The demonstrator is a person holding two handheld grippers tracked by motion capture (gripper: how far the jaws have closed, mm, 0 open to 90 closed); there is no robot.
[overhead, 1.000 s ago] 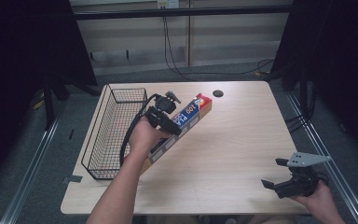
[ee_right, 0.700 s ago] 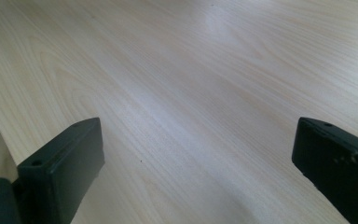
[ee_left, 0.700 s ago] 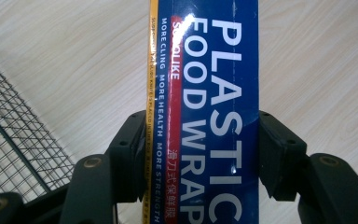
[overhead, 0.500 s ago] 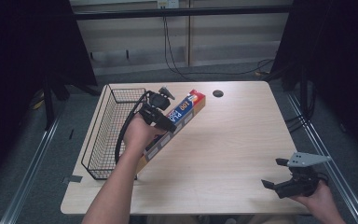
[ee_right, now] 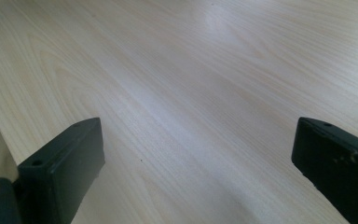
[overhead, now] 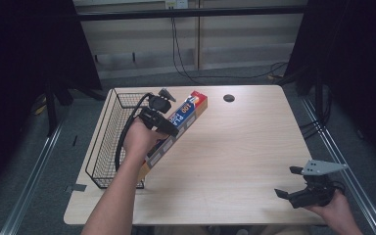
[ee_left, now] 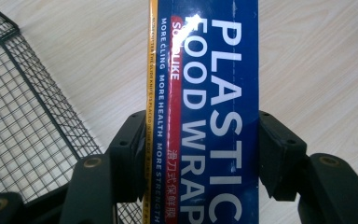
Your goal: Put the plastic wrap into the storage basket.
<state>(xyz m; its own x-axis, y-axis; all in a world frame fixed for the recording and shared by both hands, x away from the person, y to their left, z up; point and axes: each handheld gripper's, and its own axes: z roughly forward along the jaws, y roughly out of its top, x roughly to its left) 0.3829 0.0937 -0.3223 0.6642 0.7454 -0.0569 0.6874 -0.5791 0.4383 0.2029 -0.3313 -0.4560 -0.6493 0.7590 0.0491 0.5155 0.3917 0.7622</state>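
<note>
A long blue, red and orange box of plastic food wrap [overhead: 183, 119] [ee_left: 209, 93] hangs tilted above the table, right of the wire basket [overhead: 108, 138]. My left gripper [overhead: 165, 125] [ee_left: 200, 154] is shut on the box near its middle, one jaw on each long side. The box's far end points up and away toward the table's back. My right gripper [overhead: 293, 186] [ee_right: 196, 158] rests low at the table's front right corner, jaws wide apart with only bare wood between them.
The black wire basket [ee_left: 23, 135] stands along the left side of the wooden table [overhead: 245, 147]. A dark round grommet hole [overhead: 228, 98] sits near the back edge. Cables hang behind the table.
My left gripper has carried the food wrap box leftward, closer to the basket's rim. The right gripper has stayed in place.
</note>
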